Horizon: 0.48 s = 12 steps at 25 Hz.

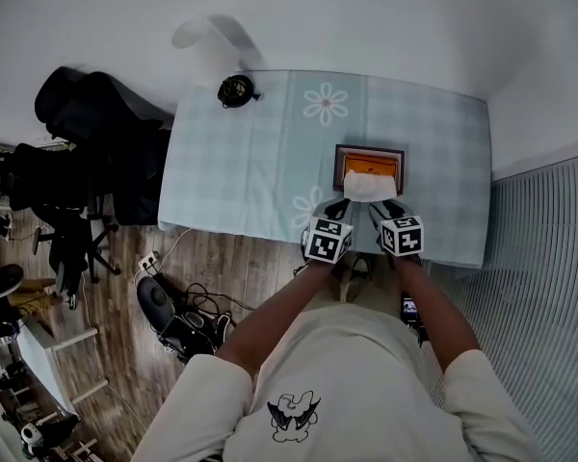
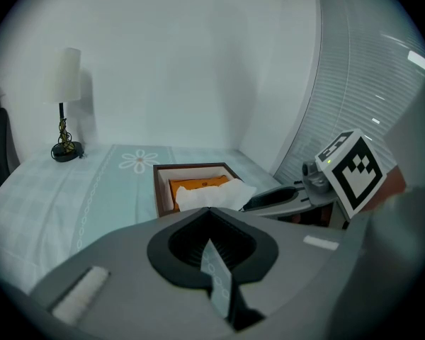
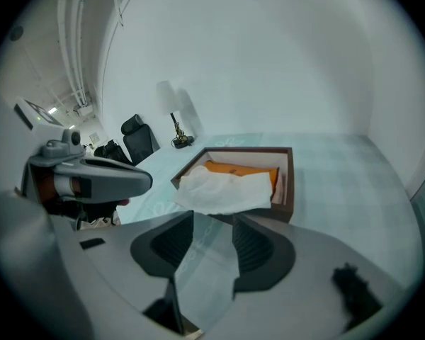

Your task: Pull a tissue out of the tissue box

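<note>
A brown wooden tissue box [image 1: 368, 149] with an orange pack inside stands on the light-blue checked tablecloth [image 1: 250, 162]. A white tissue [image 1: 370, 187] lies crumpled over the box's near rim. My right gripper [image 1: 378, 212] is just in front of it, jaws open and nothing between them. In the right gripper view the tissue [image 3: 227, 190] lies right ahead of the right gripper [image 3: 212, 222], apart from the pads. My left gripper [image 1: 335, 207] is beside it at the left, shut and empty. The left gripper view shows the left gripper [image 2: 209, 214], the tissue [image 2: 212, 193] and the box [image 2: 159, 186] beyond it.
A small table lamp [image 1: 236, 89] stands at the table's far left corner. A black office chair [image 1: 87, 133] and cables [image 1: 173, 306] are on the wooden floor to the left. A ribbed wall panel [image 1: 549, 258] runs along the right.
</note>
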Motion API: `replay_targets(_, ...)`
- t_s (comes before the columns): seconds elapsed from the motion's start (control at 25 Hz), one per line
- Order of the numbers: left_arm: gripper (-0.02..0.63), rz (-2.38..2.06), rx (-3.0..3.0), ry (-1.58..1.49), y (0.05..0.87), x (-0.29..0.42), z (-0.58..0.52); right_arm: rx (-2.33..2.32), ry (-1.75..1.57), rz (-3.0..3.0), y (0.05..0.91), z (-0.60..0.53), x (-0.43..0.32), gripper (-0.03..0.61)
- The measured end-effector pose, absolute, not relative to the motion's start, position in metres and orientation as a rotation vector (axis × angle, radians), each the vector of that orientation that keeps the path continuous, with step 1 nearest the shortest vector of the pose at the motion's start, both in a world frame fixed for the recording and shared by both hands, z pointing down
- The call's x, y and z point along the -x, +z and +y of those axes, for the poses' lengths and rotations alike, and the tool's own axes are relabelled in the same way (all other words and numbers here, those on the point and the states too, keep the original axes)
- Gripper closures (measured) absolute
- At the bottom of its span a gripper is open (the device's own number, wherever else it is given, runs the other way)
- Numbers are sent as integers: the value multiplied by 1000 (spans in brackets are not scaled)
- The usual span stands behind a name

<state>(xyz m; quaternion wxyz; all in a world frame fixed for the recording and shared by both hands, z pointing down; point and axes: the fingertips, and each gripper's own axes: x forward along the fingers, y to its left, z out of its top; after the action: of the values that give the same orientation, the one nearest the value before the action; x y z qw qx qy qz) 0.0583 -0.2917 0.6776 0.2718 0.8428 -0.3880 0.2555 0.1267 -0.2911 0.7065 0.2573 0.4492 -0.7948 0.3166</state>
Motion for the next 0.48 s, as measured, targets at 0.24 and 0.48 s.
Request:
replay_targets(0.24, 611, -1036, -2268, 688, 678, -57, -295, -1225, 871, -2159, 705, -303, -119, 407)
replay_targets(0.48, 611, -1030, -2277, 681, 674, -57, -299, -1304, 863, -2079, 709, -306, -133, 514)
